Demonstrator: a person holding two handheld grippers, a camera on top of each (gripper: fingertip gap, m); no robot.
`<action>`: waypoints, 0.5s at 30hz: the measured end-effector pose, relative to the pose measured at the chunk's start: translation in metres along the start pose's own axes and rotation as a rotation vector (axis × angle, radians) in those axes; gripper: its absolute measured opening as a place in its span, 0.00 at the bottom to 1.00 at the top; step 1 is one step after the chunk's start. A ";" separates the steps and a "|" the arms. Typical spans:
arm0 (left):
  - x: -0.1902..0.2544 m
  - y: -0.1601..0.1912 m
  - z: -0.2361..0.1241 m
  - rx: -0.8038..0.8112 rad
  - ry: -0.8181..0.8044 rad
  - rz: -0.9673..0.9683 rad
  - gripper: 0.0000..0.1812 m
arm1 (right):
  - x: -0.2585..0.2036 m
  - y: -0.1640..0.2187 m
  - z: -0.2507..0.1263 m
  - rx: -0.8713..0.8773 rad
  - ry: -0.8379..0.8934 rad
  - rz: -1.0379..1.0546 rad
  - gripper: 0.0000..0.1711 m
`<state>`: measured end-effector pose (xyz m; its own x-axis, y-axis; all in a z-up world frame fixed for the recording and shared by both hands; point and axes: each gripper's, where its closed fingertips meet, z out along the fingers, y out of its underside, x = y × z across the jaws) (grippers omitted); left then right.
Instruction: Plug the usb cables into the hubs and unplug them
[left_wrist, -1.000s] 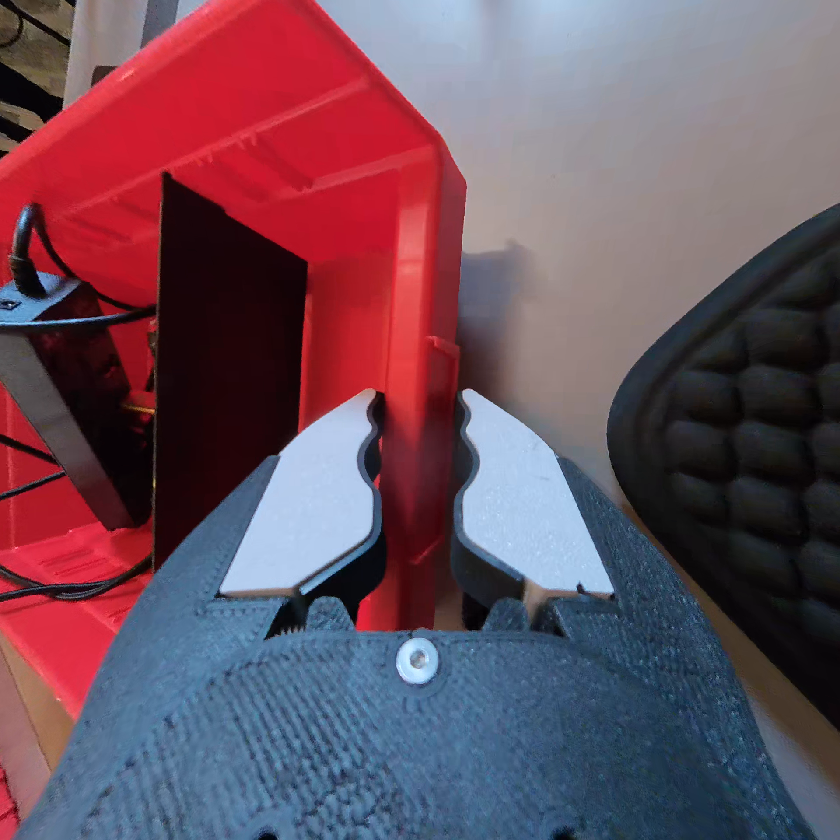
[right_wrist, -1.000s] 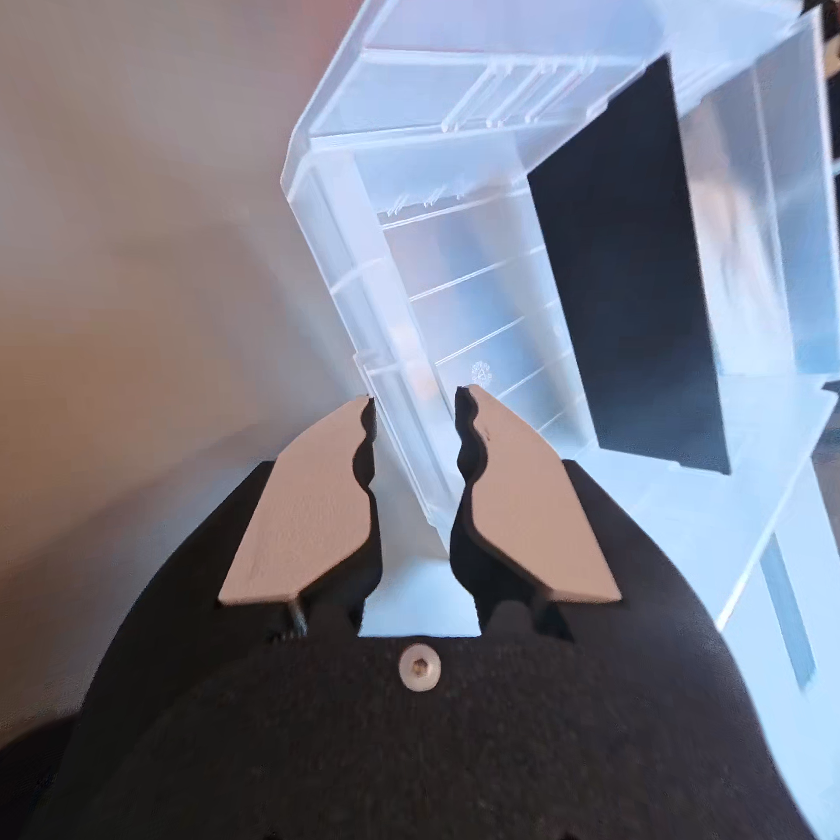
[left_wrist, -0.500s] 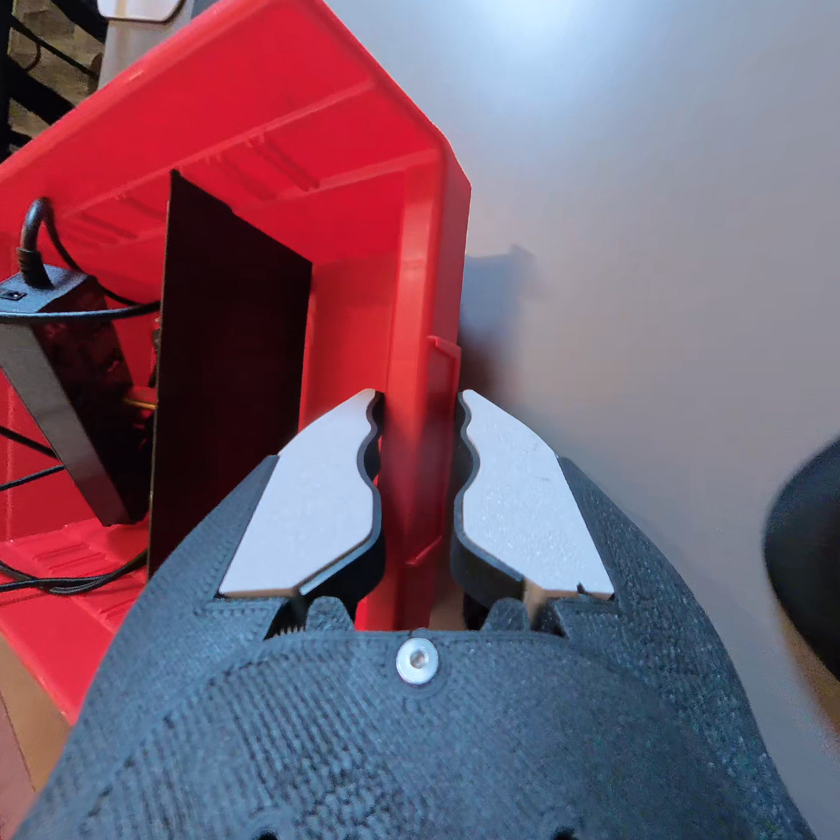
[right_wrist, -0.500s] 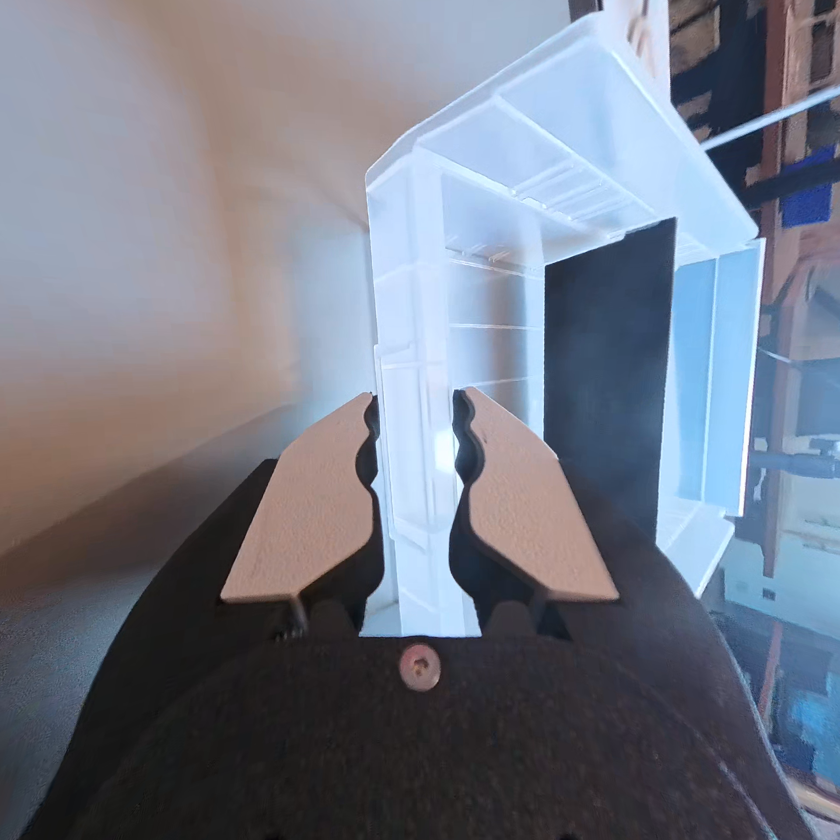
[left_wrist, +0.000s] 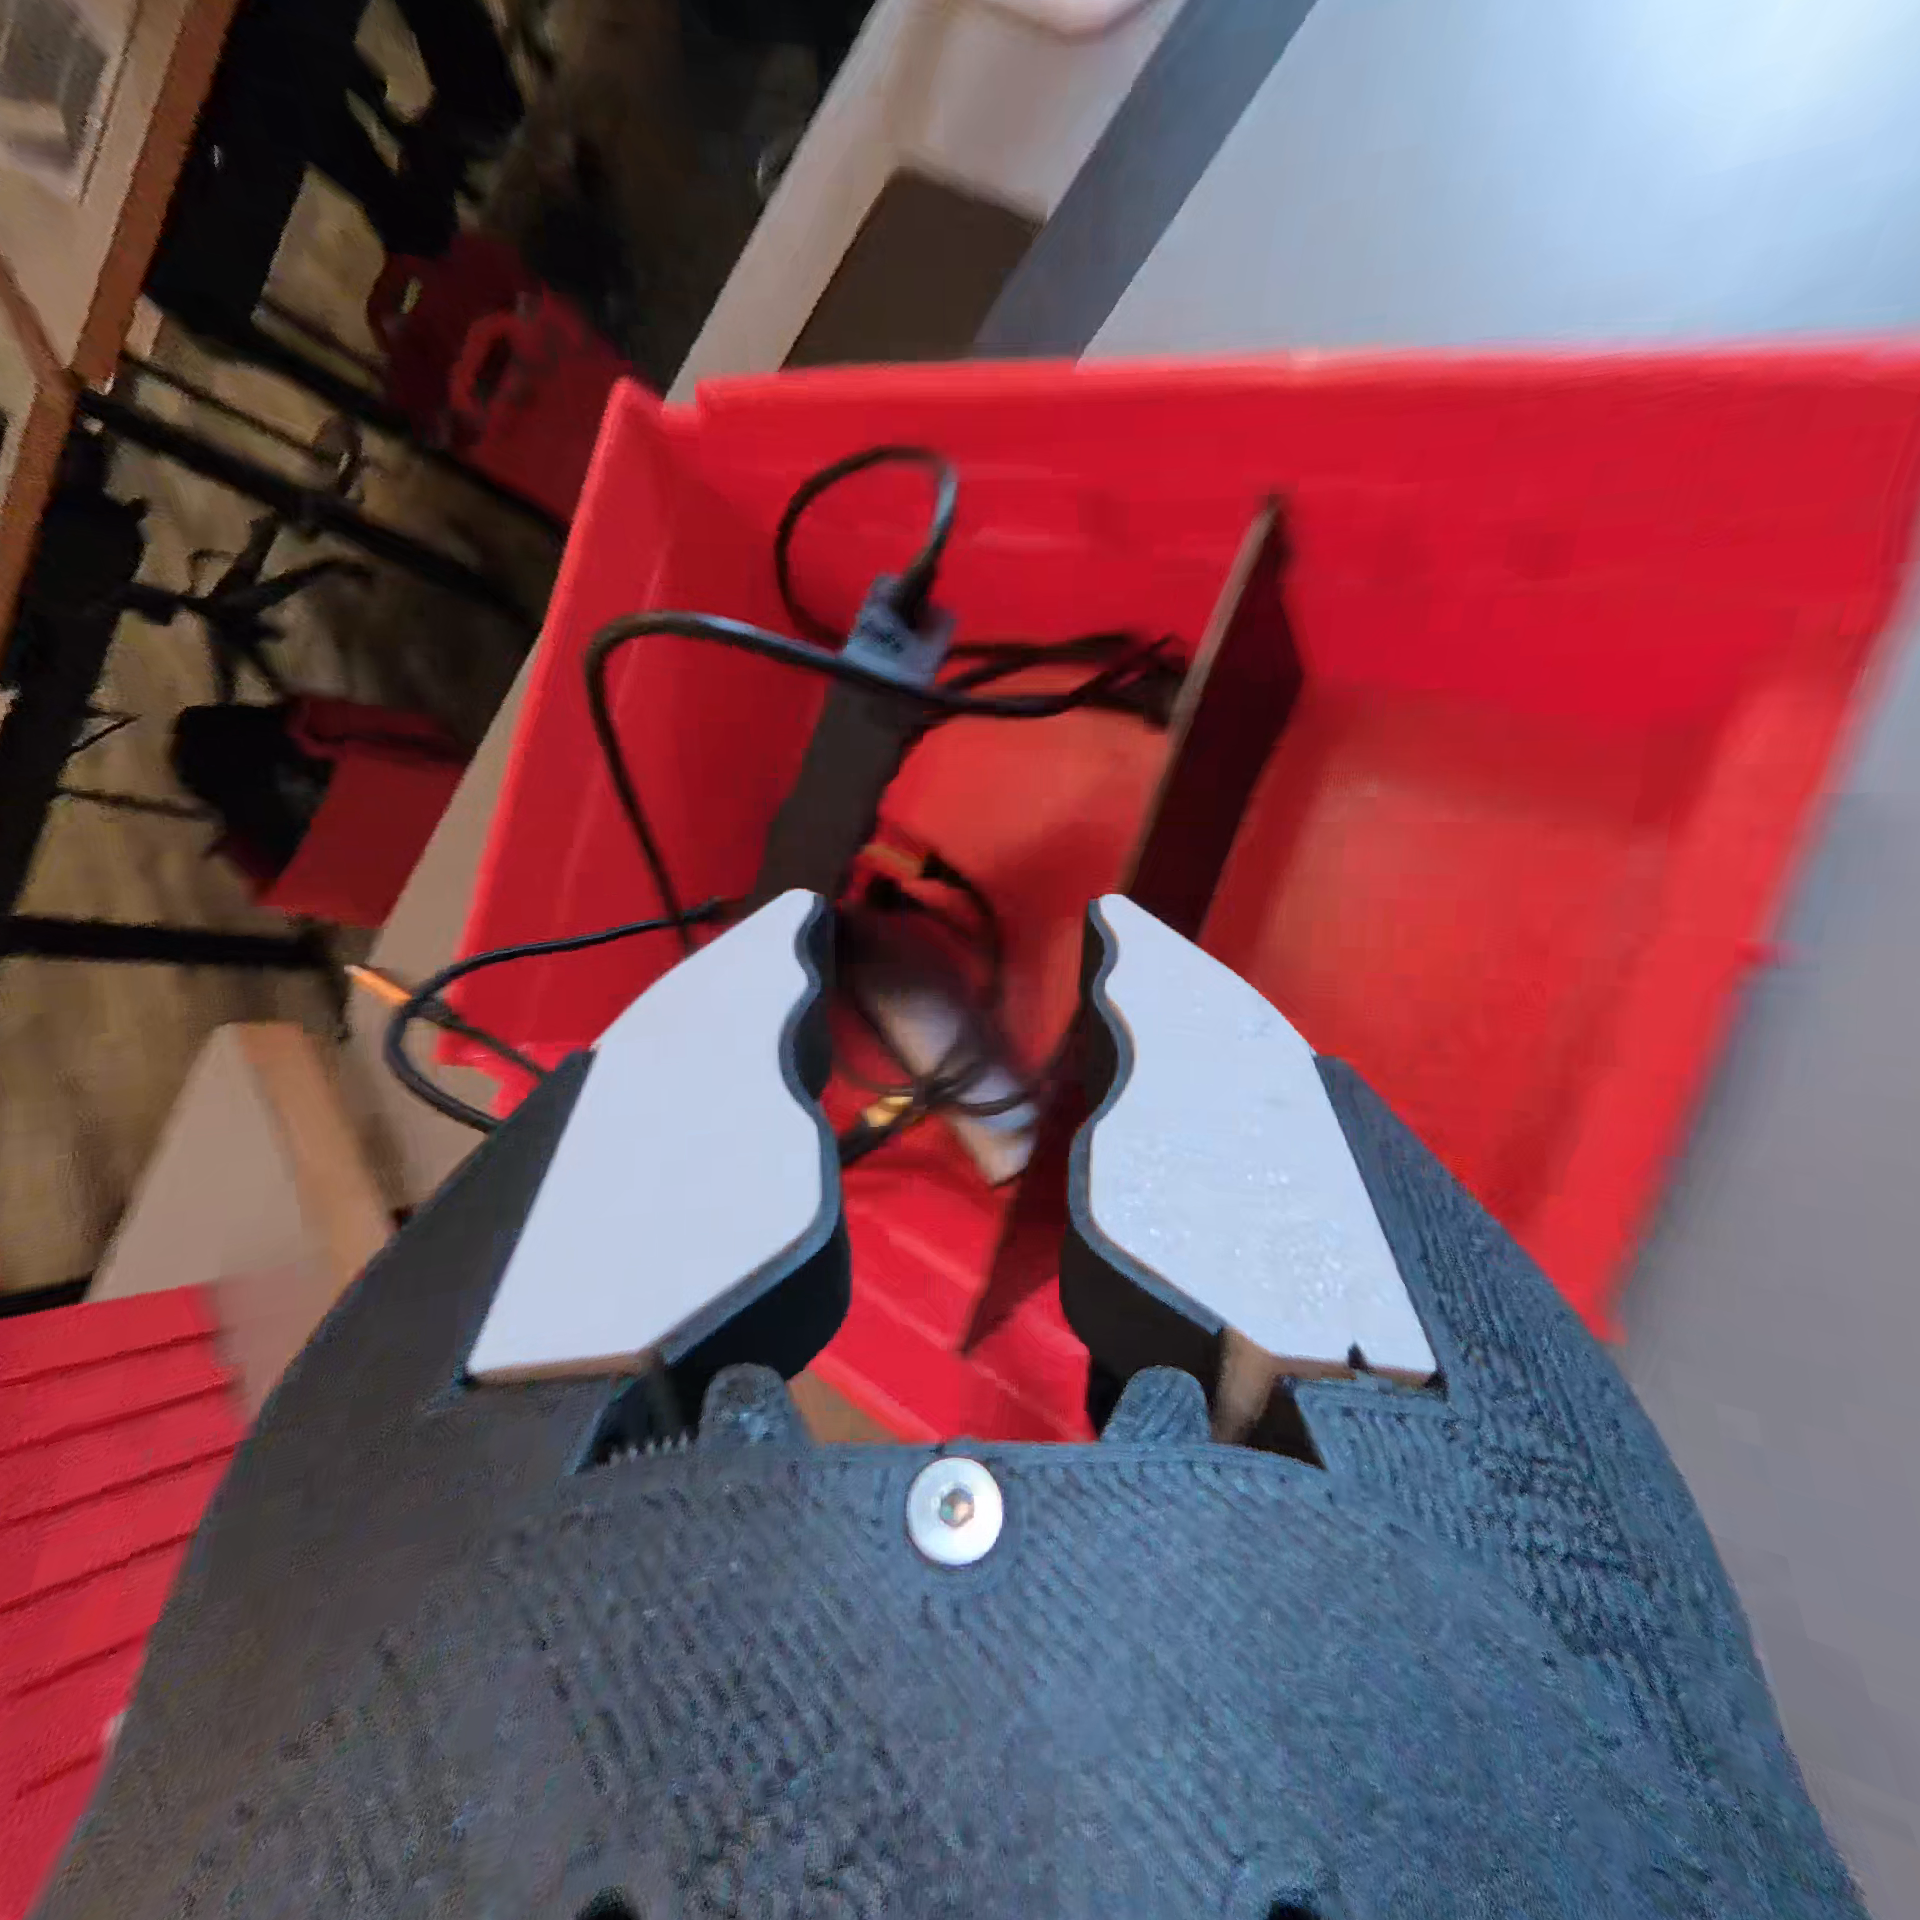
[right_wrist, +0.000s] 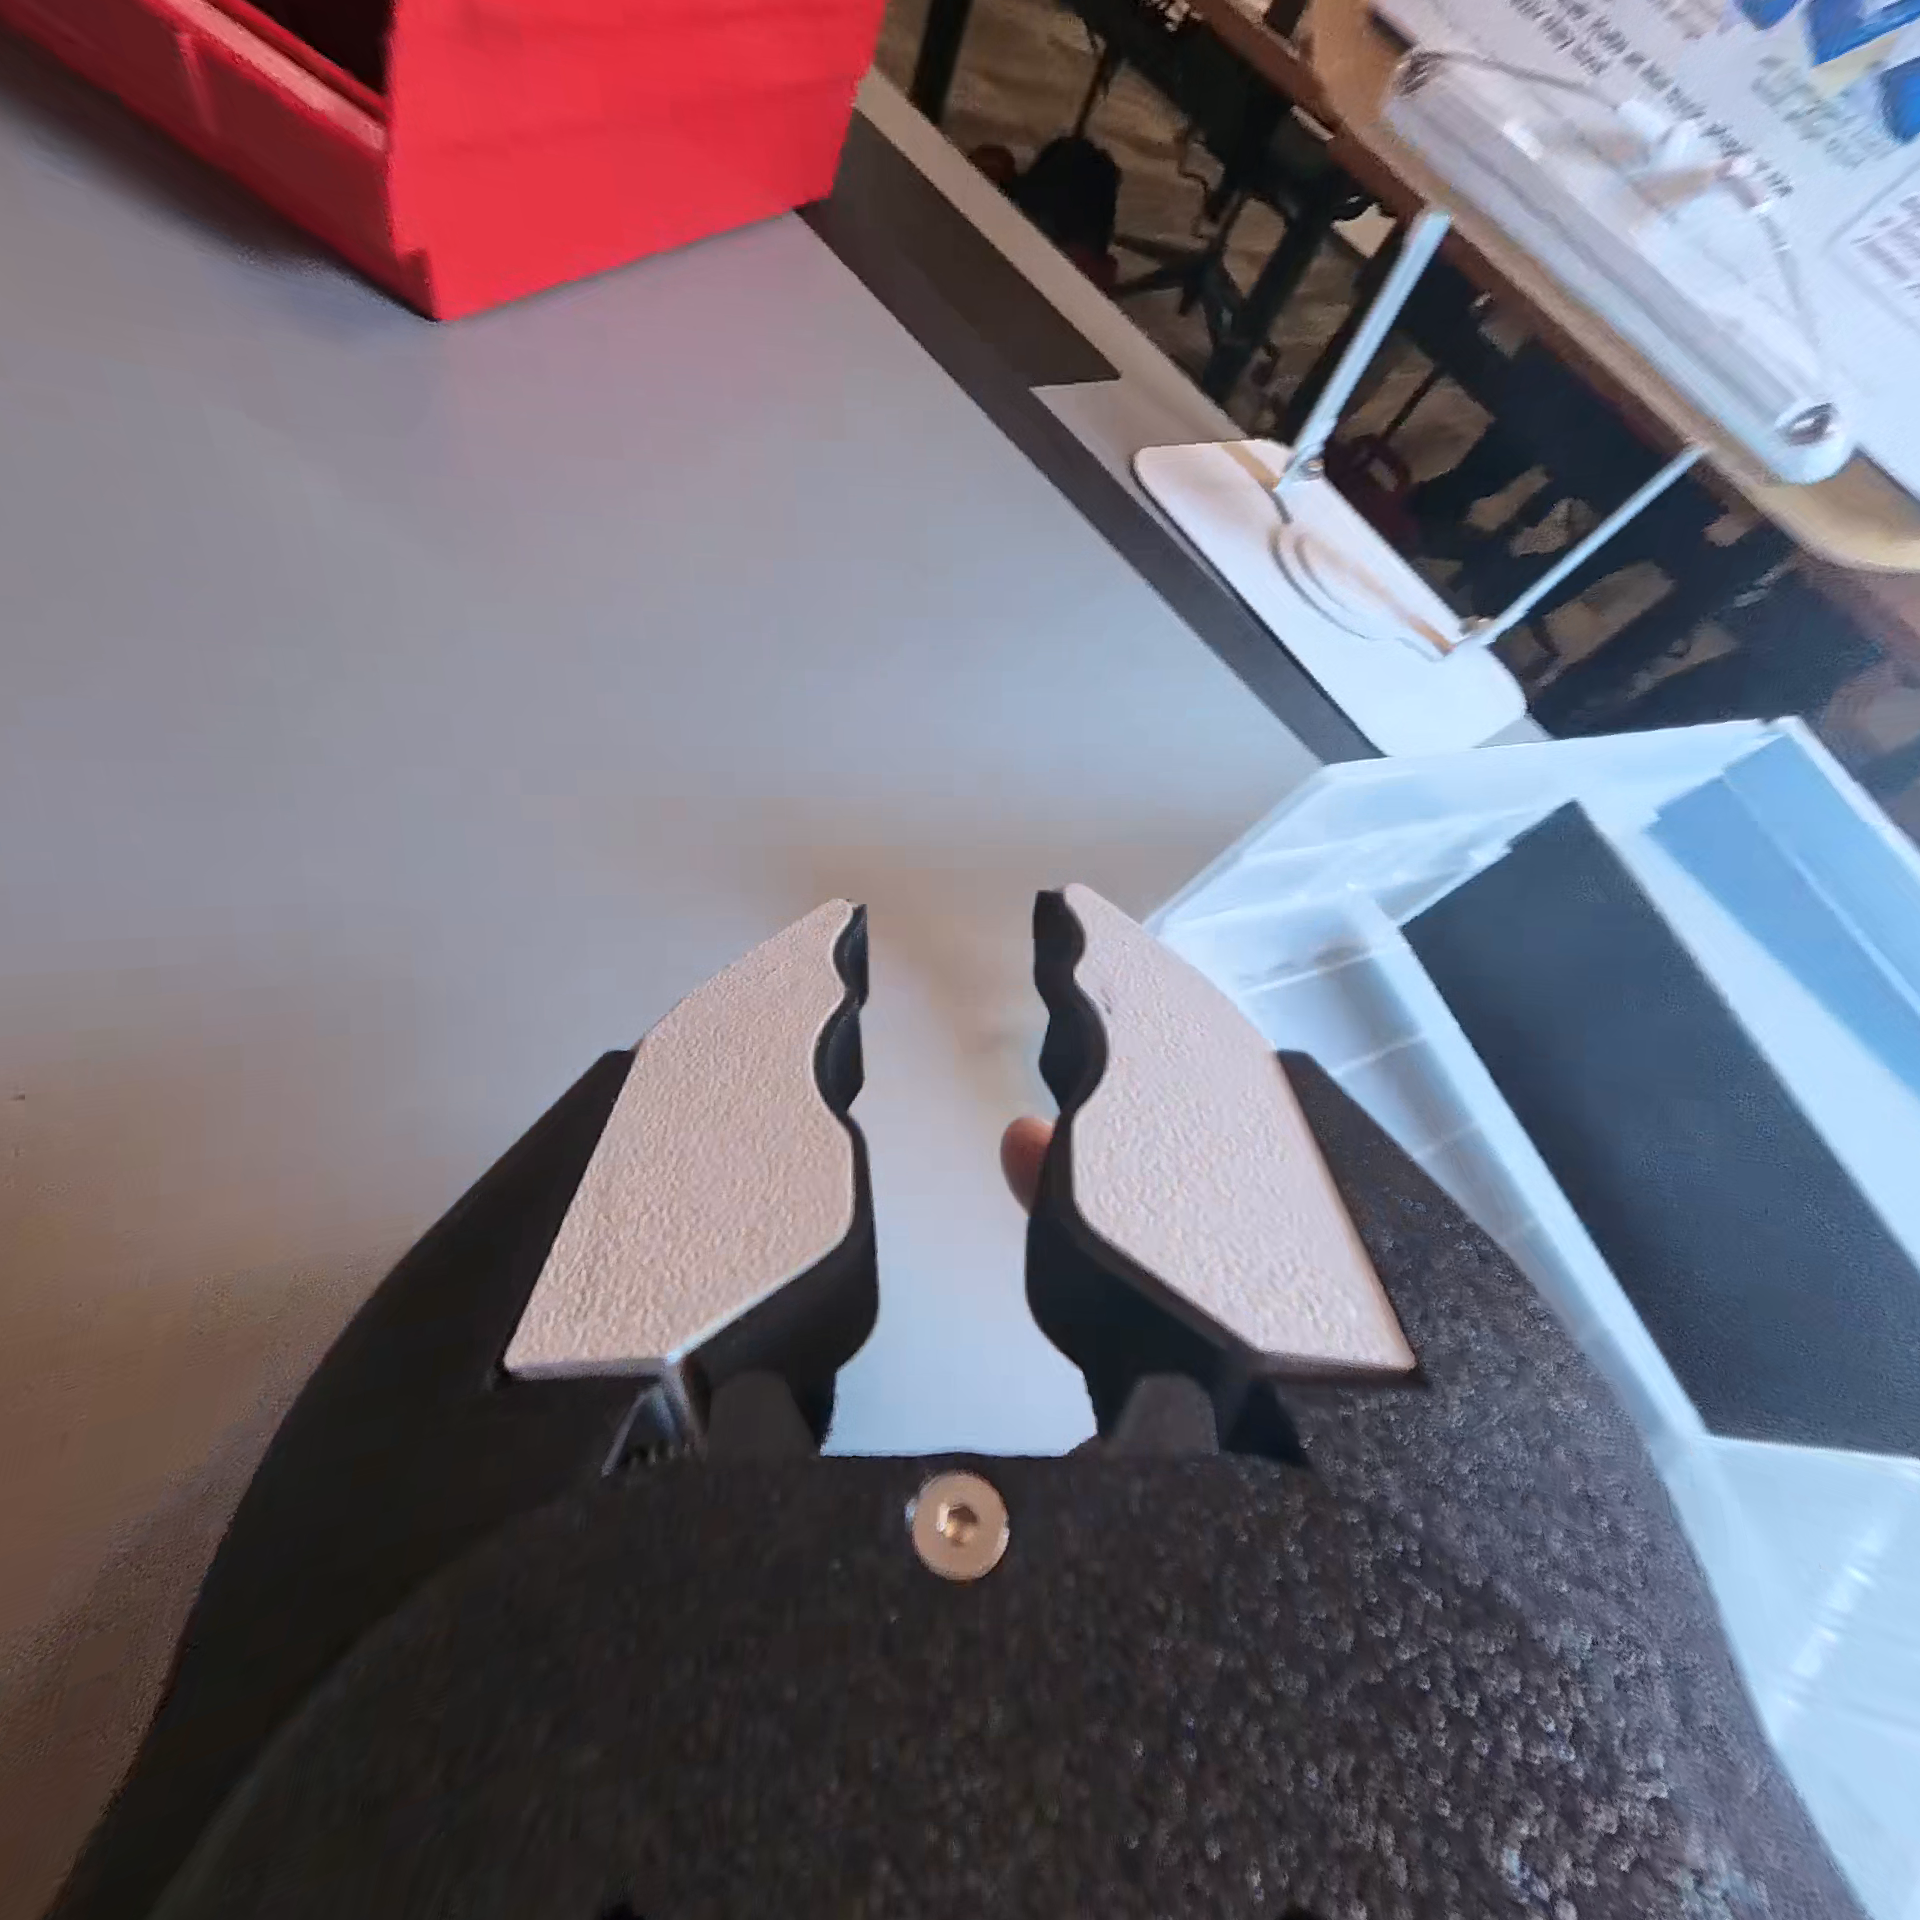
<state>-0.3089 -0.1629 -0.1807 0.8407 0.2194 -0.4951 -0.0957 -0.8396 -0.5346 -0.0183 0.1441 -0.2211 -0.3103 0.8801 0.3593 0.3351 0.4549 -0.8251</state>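
A red bin (left_wrist: 1507, 831) stands on the grey table. Inside it lie a dark USB hub (left_wrist: 842, 769), a lighter hub (left_wrist: 935, 1039) and several black cables (left_wrist: 623, 727), beside a black divider (left_wrist: 1216, 748). My left gripper (left_wrist: 956, 925) is open and empty, hovering above the bin's near side. My right gripper (right_wrist: 945, 914) is open and empty over the bare table (right_wrist: 520, 623). A clear plastic bin (right_wrist: 1455, 935) with a black divider (right_wrist: 1683, 1143) sits just to its right. The red bin's corner also shows in the right wrist view (right_wrist: 582, 135) at the top left.
The table's dark far edge (right_wrist: 1039, 364) runs diagonally. Beyond it stand a white lamp base (right_wrist: 1330, 582) and a wooden desk. A red ridged surface (left_wrist: 94, 1455) shows at the lower left of the left wrist view. A fingertip (right_wrist: 1023, 1148) peeks between the right fingers. About 45 cm separates my left fingertips from my right.
Both grippers have let go of the bin walls they clamped and opened. The left now looks down into the red bin; the right has pulled left off the clear bin.
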 end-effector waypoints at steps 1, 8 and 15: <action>-0.010 0.005 0.012 -0.059 -0.024 0.031 0.26 | -0.004 0.002 0.003 -0.004 -0.006 0.002 0.18; -0.033 0.006 0.084 -0.188 -0.067 0.185 0.16 | -0.016 0.013 0.013 -0.006 -0.038 0.036 0.20; -0.096 -0.065 0.000 -0.032 -0.177 0.039 0.14 | -0.013 0.003 0.007 0.060 -0.065 0.090 0.20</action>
<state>-0.3836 -0.1296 -0.0984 0.7294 0.2684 -0.6293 -0.1070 -0.8638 -0.4924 -0.0191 0.1329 -0.2309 -0.3394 0.9054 0.2552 0.3112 0.3641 -0.8778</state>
